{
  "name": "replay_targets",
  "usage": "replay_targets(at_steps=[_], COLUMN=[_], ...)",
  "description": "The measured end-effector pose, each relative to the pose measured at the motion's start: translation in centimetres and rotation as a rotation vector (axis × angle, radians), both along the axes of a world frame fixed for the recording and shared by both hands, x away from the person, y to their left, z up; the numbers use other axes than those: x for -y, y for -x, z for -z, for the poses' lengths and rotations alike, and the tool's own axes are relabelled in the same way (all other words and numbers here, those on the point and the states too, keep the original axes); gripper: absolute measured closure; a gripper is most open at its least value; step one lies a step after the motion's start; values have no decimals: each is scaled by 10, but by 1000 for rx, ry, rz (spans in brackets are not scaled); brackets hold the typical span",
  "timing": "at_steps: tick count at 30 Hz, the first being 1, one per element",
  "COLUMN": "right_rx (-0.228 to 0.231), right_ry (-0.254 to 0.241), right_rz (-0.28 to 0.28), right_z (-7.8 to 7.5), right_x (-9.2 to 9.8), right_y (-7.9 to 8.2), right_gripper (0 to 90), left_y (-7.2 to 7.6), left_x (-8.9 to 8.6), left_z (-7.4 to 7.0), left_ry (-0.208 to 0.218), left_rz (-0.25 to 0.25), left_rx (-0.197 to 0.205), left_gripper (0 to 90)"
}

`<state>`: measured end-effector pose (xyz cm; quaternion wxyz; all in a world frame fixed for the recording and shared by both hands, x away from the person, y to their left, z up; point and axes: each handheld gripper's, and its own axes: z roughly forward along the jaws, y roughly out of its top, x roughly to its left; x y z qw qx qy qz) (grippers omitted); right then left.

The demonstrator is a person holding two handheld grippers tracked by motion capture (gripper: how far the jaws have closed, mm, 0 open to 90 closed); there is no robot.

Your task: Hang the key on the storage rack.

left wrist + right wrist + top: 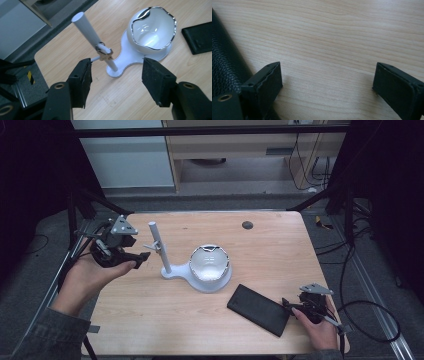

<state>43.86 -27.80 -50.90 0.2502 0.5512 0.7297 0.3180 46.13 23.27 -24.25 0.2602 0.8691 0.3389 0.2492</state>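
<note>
Black padded jaws of the left gripper [115,80] stand apart and empty just short of the small brass key [104,55] hanging on the white post stand [91,33] beside the white bowl [151,30], so release looks done and withdrawal comes next.

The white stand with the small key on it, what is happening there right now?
A person holds a gripper in each hand at a wooden table. The left gripper is open and empty, aimed at the white stand, where a small key hangs on a peg of its post. A white bowl sits on the stand's base. The right gripper rests open on the table beside a black case, holding nothing.
</note>
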Motion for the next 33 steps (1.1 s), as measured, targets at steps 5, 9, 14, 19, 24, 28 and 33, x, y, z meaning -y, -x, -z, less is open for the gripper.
replay_targets(at_steps=[5, 9, 14, 19, 24, 28, 33], right_rx=[29, 51, 74, 99, 130, 142, 155], right_ry=[3, 1, 8, 13, 20, 18, 3], right_rz=[9, 15, 13, -4, -25, -39, -73], right_z=[-5, -10, -15, -20, -25, -28, -30], right_x=[1, 1, 2, -1, -5, -8, -11], right_y=[4, 9, 13, 18, 23, 25, 28], right_gripper=[100, 130, 172, 230, 246, 226, 214], left_y=[16, 24, 29, 32, 32, 30, 27], left_x=[10, 24, 37, 52, 68, 80, 93], left_z=[6, 18, 27, 41, 63, 80, 95], left_ry=[12, 8, 18, 58, 78, 94, 89], left_rz=[34, 78, 116, 145, 184, 206, 222], left_rx=[10, -3, -5, -9, -28, -45, -61], left_gripper=[341, 322, 316, 293, 287, 287, 287])
